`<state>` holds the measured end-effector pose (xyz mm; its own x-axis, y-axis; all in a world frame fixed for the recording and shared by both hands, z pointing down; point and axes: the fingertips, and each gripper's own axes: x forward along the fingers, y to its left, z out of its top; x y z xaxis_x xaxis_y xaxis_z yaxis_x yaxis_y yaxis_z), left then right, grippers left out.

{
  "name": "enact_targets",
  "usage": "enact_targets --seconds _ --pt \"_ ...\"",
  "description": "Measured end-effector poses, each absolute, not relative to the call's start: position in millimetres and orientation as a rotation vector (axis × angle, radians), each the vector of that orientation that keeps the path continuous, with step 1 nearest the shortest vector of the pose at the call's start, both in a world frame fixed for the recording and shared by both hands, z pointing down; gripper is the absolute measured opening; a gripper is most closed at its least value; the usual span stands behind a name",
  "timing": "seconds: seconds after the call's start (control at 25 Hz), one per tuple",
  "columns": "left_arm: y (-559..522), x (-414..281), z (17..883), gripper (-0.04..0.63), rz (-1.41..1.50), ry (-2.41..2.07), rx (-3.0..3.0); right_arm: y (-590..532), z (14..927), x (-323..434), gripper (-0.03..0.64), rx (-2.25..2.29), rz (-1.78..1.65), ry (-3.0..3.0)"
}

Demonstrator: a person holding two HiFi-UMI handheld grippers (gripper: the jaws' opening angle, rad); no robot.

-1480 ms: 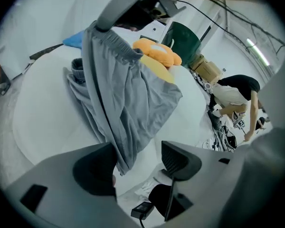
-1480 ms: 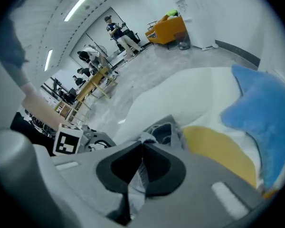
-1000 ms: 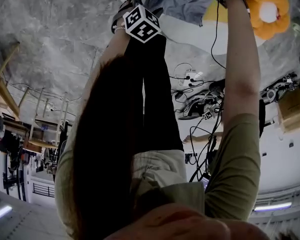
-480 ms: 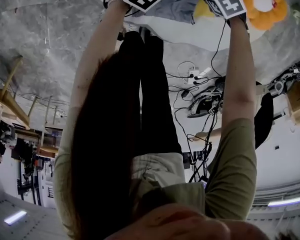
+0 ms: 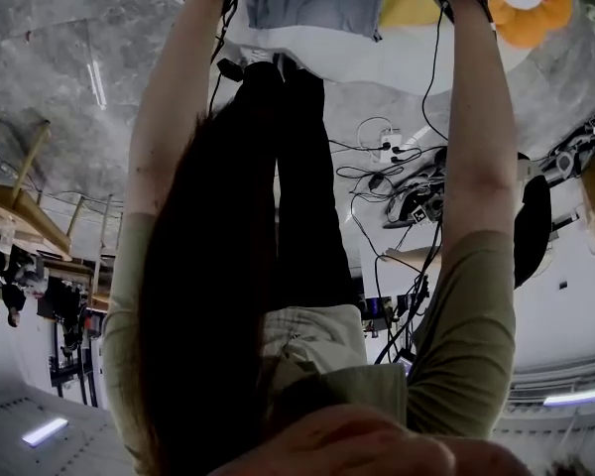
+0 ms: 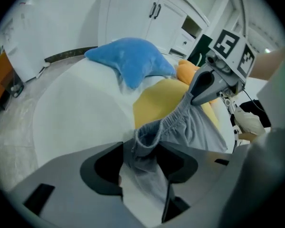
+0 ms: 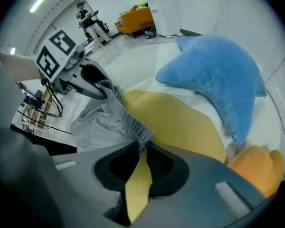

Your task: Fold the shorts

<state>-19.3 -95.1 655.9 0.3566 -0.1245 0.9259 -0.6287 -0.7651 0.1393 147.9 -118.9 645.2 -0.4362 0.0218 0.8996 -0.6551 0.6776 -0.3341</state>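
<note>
Jaws just closing, left gripper [image 6: 142, 151] and right gripper [image 7: 142, 148] pinching shorts [image 6: 199, 127] (waistband)

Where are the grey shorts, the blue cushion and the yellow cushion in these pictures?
grey shorts [image 6: 199, 128]: left gripper view, on the flat cloth below the waistband.
blue cushion [image 7: 223, 75]: right gripper view, on its broad middle.
yellow cushion [image 7: 175, 122]: right gripper view, on its bare top.

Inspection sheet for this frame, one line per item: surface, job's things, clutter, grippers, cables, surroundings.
Surface: white surface, rounded edge.
Job's things: grey shorts, waistband stretched between both grippers.
Clutter: blue plush, yellow cushion, orange plush.
Grippers: left gripper and right gripper each clamped on a waistband end; jaws have just been closing.
Cables: cables tangled on the floor.
Surroundings: white cabinets, marbled floor.
</note>
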Motion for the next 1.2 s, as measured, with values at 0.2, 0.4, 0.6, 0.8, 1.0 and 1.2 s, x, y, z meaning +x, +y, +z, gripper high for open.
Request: enact_targets --seconds 0.2,0.4,0.6,0.8,1.0,1.2 --pt "-100 -30 649 0.278 1.365 -0.683 2.108 -120 651 165 0.078 0.522 0.757 -1.818" --pt "-101 -34 642 0.341 1.355 -0.669 2.121 -112 641 160 0.230 0.478 0.699 -1.864" --pt "-69 1 645 0.349 1.620 -0.276 2.464 -71 621 110 0.363 0.168 0.593 -2.016" --pt "-68 1 681 0.376 1.749 -0.088 2.398 -35 661 114 0.420 -0.053 0.398 -1.837" --pt "-68 -4 676 0.376 1.654 -0.085 2.344 -39 686 133 0.420 -0.106 0.322 -1.746" --pt "-64 -3 660 0.376 1.557 -0.077 2.344 -40 677 126 0.420 -0.055 0.373 -1.781"
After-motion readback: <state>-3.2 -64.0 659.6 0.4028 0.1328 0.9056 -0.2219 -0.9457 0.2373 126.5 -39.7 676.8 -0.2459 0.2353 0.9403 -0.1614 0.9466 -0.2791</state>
